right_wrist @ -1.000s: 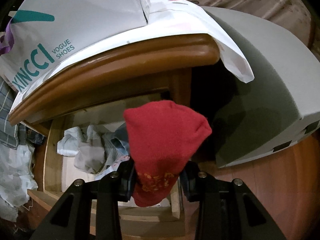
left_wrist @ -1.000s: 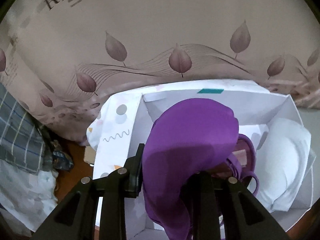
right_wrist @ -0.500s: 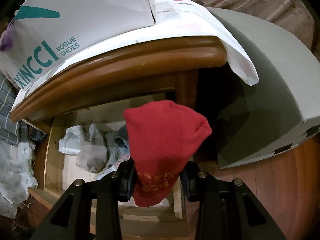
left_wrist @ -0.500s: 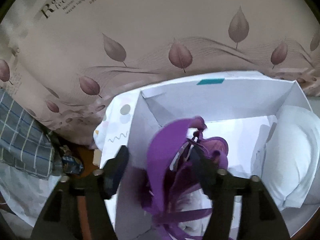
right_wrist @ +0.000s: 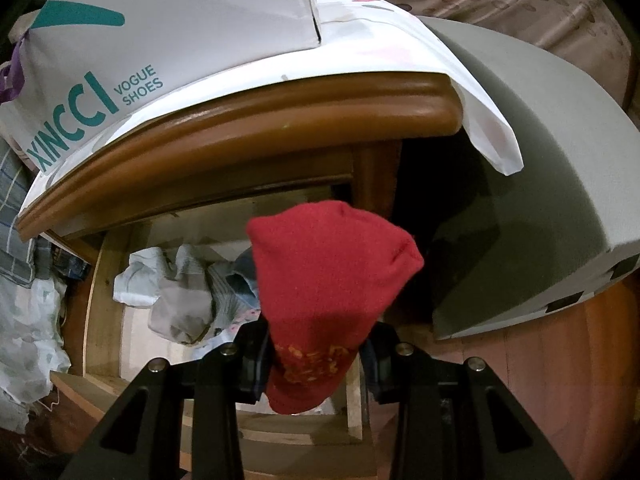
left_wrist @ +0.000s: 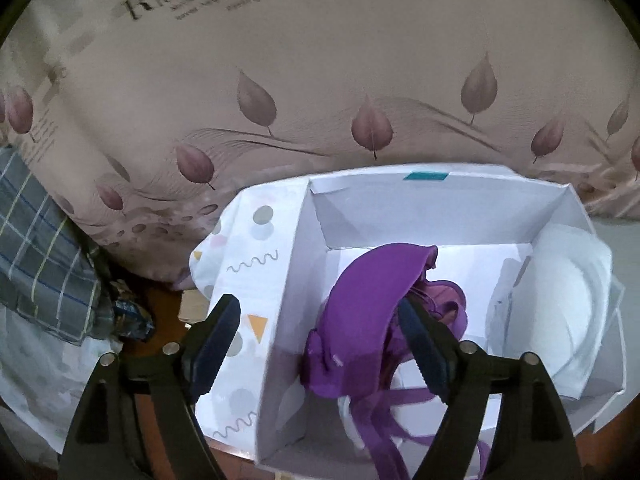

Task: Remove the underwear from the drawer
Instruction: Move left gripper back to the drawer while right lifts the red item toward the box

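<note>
In the left wrist view my left gripper [left_wrist: 320,332] is open above a white shoe box [left_wrist: 440,196]. A purple bra [left_wrist: 368,304] lies in the box, draped against the right finger, with its straps trailing down. In the right wrist view my right gripper [right_wrist: 316,354] is shut on a red garment with gold print [right_wrist: 328,292], held above the open wooden drawer [right_wrist: 96,280]. The drawer holds several crumpled pale clothes [right_wrist: 184,300].
The box stands on a patterned white cloth [left_wrist: 248,248] on the wooden nightstand top [right_wrist: 280,120]. A white padded item [left_wrist: 560,304] lies at the box's right end. A leaf-print bed sheet [left_wrist: 320,80] is behind, a grey mattress side [right_wrist: 540,160] to the right.
My left gripper opened and let go of the purple bra, which dropped into the box. My right gripper stayed shut on the red garment and barely moved.
</note>
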The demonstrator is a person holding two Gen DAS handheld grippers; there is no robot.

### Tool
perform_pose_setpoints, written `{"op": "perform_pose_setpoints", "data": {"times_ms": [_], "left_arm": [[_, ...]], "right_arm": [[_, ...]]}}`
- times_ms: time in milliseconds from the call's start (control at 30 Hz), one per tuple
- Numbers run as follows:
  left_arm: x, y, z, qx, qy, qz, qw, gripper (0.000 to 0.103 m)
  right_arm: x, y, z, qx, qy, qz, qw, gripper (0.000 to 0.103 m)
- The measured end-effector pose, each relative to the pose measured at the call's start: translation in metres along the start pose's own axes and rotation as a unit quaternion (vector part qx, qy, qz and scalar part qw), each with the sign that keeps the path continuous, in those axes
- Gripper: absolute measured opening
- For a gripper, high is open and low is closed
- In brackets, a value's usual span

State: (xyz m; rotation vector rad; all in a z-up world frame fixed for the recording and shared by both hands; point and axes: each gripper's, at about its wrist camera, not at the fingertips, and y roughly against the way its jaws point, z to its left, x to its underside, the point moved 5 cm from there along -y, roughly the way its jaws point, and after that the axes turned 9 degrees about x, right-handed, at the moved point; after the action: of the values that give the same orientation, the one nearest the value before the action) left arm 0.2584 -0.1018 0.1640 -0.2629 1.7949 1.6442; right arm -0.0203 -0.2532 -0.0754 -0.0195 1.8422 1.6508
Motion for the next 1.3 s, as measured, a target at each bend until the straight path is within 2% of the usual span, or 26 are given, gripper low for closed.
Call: {"op": "perform_pose_setpoints", "data": {"times_ms": [200, 433, 567, 667, 833, 900, 1067, 1233, 1300], "left_arm": [[0.012, 0.035, 0.012, 0.020, 0.025, -0.028, 0.9991, 0.079], [0.049, 0.074, 0.036, 0.052, 0.067, -0.046, 0.9953, 0.080], [0.073, 0.086, 0.049, 0.033, 0.069, -0.059, 0.9953, 0.080], [0.095, 0.088, 0.058, 0.004, 0.059, -0.066, 0.9961, 0.085], [0.142, 0.071, 0.072, -0.034, 0.050, -0.073, 0.9955, 0.087], [0.160, 0.058, 0.076, -0.041, 0.062, -0.070, 0.9948, 0.087], [0.216, 0.009, 0.095, -0.053, 0.115, -0.028, 0.9916, 0.087], [0.249, -0.012, 0.120, -0.086, 0.159, -0.026, 0.9833, 0.087], [0.257, -0.014, 0.128, -0.100, 0.166, -0.030, 0.9807, 0.087]], "right_arm": [[0.000, -0.002, 0.001, 0.005, 0.003, -0.001, 1.000, 0.037], [0.001, -0.003, 0.003, 0.009, 0.005, -0.003, 1.000, 0.037], [0.001, -0.005, 0.004, 0.015, 0.009, -0.003, 1.000, 0.037], [0.002, -0.005, 0.005, 0.018, 0.013, -0.004, 1.000, 0.037], [0.004, -0.006, 0.008, 0.021, 0.017, -0.001, 1.000, 0.037], [0.006, -0.006, 0.010, 0.027, 0.023, -0.004, 0.999, 0.037], [0.010, -0.006, 0.012, 0.046, 0.035, -0.014, 0.998, 0.037], [0.009, -0.002, 0.014, 0.048, 0.038, -0.027, 0.998, 0.037], [0.008, 0.002, 0.015, 0.061, 0.048, -0.038, 0.996, 0.037]]}}
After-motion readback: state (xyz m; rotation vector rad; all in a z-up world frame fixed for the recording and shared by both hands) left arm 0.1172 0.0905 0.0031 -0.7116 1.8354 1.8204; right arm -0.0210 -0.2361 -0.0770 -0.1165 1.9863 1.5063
